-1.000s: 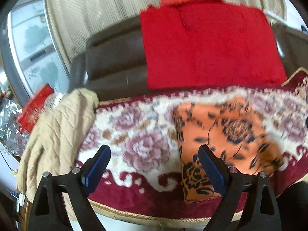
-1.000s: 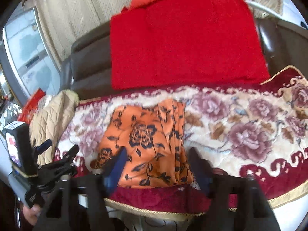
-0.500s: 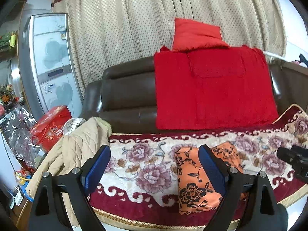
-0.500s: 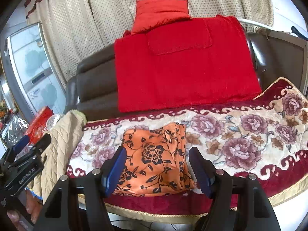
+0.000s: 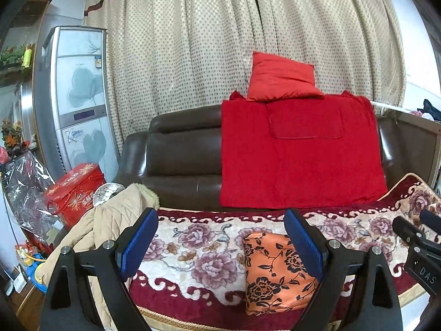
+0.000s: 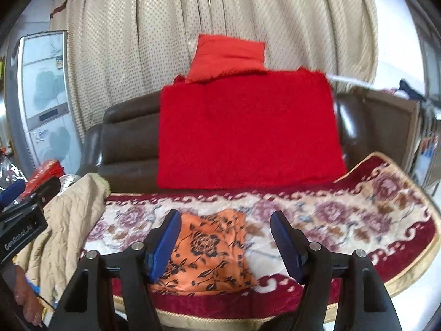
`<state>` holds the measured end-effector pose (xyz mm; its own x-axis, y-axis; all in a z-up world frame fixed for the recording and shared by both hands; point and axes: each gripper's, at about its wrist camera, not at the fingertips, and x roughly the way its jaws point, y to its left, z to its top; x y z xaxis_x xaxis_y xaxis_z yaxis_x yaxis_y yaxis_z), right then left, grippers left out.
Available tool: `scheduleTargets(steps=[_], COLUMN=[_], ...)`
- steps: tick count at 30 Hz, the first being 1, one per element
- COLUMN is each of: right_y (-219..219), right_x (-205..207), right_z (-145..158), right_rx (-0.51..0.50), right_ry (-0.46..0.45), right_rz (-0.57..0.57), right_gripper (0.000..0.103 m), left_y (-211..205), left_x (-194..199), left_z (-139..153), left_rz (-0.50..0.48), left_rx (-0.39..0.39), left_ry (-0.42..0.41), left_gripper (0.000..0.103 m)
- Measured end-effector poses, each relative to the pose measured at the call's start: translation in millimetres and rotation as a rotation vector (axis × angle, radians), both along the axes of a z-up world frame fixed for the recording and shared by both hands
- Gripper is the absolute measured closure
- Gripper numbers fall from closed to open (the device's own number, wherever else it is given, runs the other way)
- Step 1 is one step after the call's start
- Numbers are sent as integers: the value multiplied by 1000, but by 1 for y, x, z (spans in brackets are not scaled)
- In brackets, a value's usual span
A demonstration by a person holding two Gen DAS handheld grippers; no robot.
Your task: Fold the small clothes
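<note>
A folded orange garment with black flowers (image 5: 271, 271) (image 6: 205, 251) lies flat on the floral blanket (image 5: 204, 251) (image 6: 339, 220) that covers the sofa seat. My left gripper (image 5: 220, 238) hangs open above and in front of the blanket, with nothing between its blue pads. The garment shows behind its right finger. My right gripper (image 6: 226, 241) is open too, raised over the garment and apart from it. Each gripper's tip shows at the edge of the other's view.
A beige quilted jacket (image 5: 110, 226) (image 6: 69, 220) is heaped at the seat's left end. A red throw (image 5: 297, 154) and a red cushion (image 5: 281, 77) rest on the brown sofa back. A red box (image 5: 74, 190), plastic wrap and a fridge (image 5: 77, 99) stand at the left.
Both grippers have risen and drawn back from the seat and now point less steeply down, so the curtain and fridge have come into view. The garment lies as before. Both jaws stayed open.
</note>
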<state>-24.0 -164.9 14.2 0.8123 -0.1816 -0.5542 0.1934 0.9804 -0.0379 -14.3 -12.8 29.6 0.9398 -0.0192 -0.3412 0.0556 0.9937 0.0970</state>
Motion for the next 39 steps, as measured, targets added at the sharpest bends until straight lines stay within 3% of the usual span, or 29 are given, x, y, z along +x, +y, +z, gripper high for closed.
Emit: scheduleTargets(steps=[9, 39], right_y=[15, 36], right_x=[-16, -30], right_z=[33, 64], right_rx=[-86, -135], right_ry=[-91, -182], right_rz=[-22, 9], right_gripper=[32, 31], left_y=[-8, 7], left_x=[-8, -39], left_z=[7, 35], left_rz=[-26, -30], left_rx=[-3, -43], left_ry=[-8, -81], left_gripper=[10, 10])
